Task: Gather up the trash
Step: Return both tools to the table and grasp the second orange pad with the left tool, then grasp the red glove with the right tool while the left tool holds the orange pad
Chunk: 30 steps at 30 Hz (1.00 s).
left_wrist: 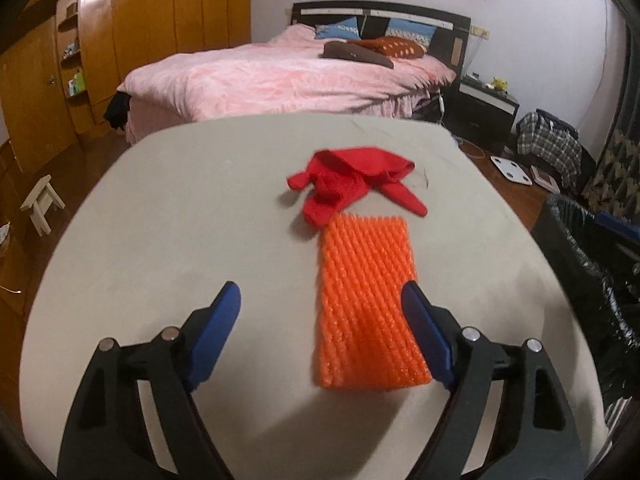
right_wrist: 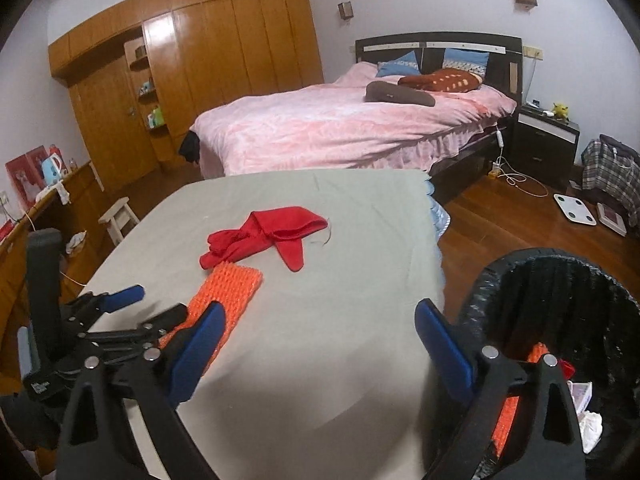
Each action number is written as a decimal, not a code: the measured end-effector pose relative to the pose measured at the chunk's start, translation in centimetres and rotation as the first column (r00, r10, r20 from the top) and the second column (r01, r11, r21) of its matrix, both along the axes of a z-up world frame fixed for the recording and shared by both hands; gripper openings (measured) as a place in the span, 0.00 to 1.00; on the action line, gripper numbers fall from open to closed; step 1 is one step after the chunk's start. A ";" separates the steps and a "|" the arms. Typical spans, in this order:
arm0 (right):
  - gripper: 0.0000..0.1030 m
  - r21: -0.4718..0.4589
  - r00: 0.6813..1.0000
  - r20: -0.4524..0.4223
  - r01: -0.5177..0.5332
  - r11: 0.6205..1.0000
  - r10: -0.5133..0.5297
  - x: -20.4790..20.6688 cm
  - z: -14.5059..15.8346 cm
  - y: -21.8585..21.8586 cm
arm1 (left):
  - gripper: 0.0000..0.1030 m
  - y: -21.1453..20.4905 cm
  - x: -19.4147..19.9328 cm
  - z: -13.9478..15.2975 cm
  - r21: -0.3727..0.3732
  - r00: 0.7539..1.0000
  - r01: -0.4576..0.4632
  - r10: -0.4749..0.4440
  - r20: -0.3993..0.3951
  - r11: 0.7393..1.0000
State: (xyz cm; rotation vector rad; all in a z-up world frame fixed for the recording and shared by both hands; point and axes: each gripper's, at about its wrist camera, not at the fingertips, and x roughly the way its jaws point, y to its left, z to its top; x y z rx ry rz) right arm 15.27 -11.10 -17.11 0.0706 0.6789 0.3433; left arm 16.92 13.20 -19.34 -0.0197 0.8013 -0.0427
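Note:
An orange foam net sleeve [left_wrist: 366,304] lies flat on the grey table [left_wrist: 168,240], with a crumpled red cloth [left_wrist: 352,180] just beyond it. My left gripper [left_wrist: 322,292] is open and empty, low over the table, its right finger over the sleeve's right edge. It shows at the left of the right wrist view [right_wrist: 156,300]. My right gripper [right_wrist: 320,312] is open and empty above the table's near right edge. The sleeve [right_wrist: 224,300] and cloth [right_wrist: 268,236] lie to its left. A black-lined trash bin [right_wrist: 560,300] stands at the right, holding orange netting and white scraps.
The bin also shows at the right edge of the left wrist view [left_wrist: 592,264]. Beyond the table are a pink bed [left_wrist: 288,76], a wooden wardrobe [left_wrist: 132,28], a nightstand [right_wrist: 548,140], a small white stool [left_wrist: 40,204], and a scale [right_wrist: 574,208] and bags on the floor.

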 end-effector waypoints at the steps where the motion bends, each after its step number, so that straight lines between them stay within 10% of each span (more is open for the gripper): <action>1: 0.89 -0.003 1.000 -0.003 -0.002 1.000 0.002 0.1 -0.1 0.0 | 0.76 -0.1 0.2 -0.3 -0.002 1.000 0.004 -0.004 -0.008 1.000; 15: 0.88 -0.047 1.000 -0.013 -0.006 0.999 0.005 0.5 -0.3 0.1 | 0.15 -1.8 1.3 -2.2 -0.102 0.992 0.095 -0.103 -0.071 0.990; 30: 0.87 -0.032 1.000 -0.012 -0.007 0.999 0.007 3.6 -0.2 2.2 | 0.10 2.2 -0.5 2.3 -0.062 0.998 0.008 -0.004 0.070 0.998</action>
